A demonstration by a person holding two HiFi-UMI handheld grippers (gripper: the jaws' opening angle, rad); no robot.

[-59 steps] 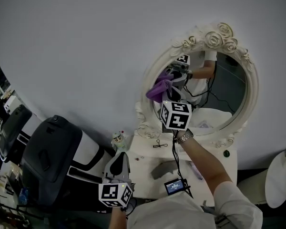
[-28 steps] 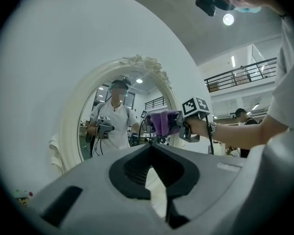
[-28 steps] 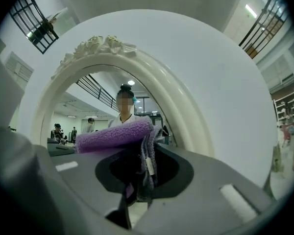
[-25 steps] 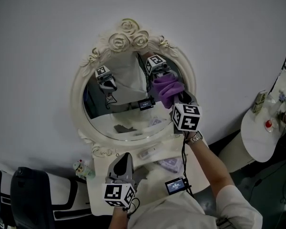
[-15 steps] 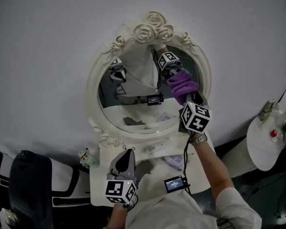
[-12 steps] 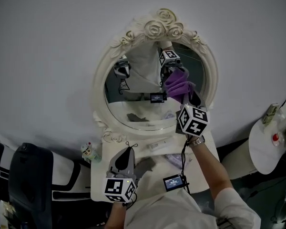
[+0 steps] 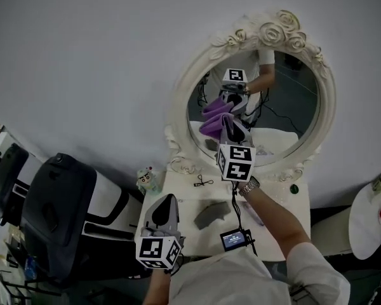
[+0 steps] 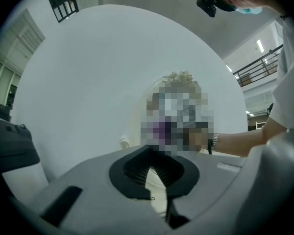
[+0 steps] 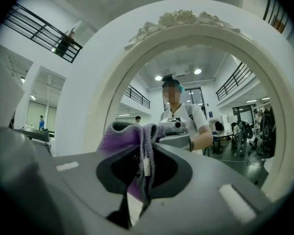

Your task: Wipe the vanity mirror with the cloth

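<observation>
Your right gripper [image 7: 227,127] clamped on cloth [image 7: 211,114], pressed at lower-left glass of mirror [image 7: 286,100]; rest of glass lies up-right. Your left gripper [image 7: 166,202]: jaws together, empty, low, farther off.

A white desk [image 7: 184,201] stands against the pale wall. The vanity mirror [image 7: 180,100] stands upright on its back edge, and the ornate frame reaches nearly across the desk. At the back left corner is a small figurine [image 7: 146,178]. A thin black tool [image 7: 202,182] lies just in front of the mirror base, and a small dark round thing [image 7: 294,189] lies near the right back corner. A grey curved piece [image 7: 209,215] lies in the middle. A small device [image 7: 233,239] with a lit screen sits near the front edge.
</observation>
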